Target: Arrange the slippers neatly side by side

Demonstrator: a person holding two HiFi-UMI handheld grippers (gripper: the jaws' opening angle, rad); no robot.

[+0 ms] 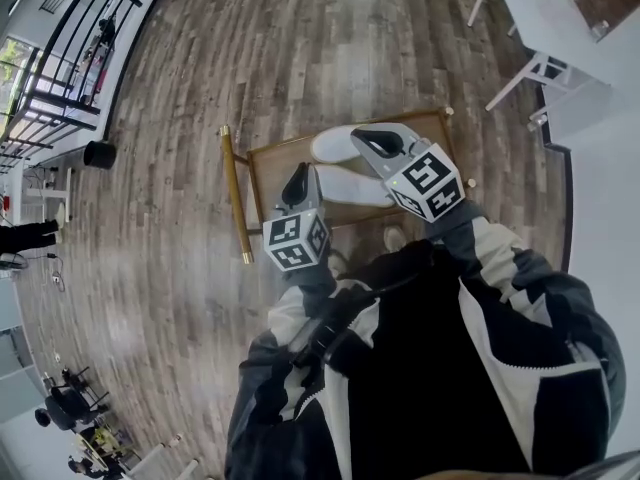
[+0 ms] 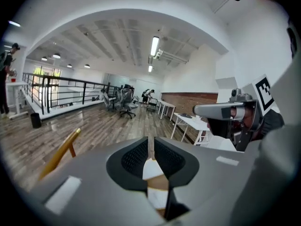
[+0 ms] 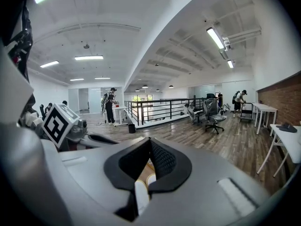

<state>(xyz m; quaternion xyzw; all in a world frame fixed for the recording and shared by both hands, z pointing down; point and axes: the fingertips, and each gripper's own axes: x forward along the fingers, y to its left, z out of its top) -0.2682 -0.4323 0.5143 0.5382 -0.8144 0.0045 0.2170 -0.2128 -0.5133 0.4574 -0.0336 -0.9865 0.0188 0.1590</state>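
Observation:
Two white slippers (image 1: 333,146) (image 1: 352,187) lie on a low wooden rack (image 1: 268,171) straight below me. Both grippers hang in the air above them and touch neither. My left gripper (image 1: 297,176) hovers over the rack's left part; in its own view its jaws (image 2: 151,147) stand a narrow slit apart with nothing between them, and white slipper and brown wood show below. Over the farther slipper, my right gripper (image 1: 372,138) (image 3: 150,147) is shut and empty. Each gripper shows in the other's view: the right gripper (image 2: 230,112) and the left gripper (image 3: 70,126).
The rack has a gold-coloured side rail (image 1: 236,208) at its left. White tables (image 1: 550,18) stand at the upper right, and a black bin (image 1: 100,154) and a black railing (image 1: 60,78) are at the left. Wooden floor lies all around; people stand far off.

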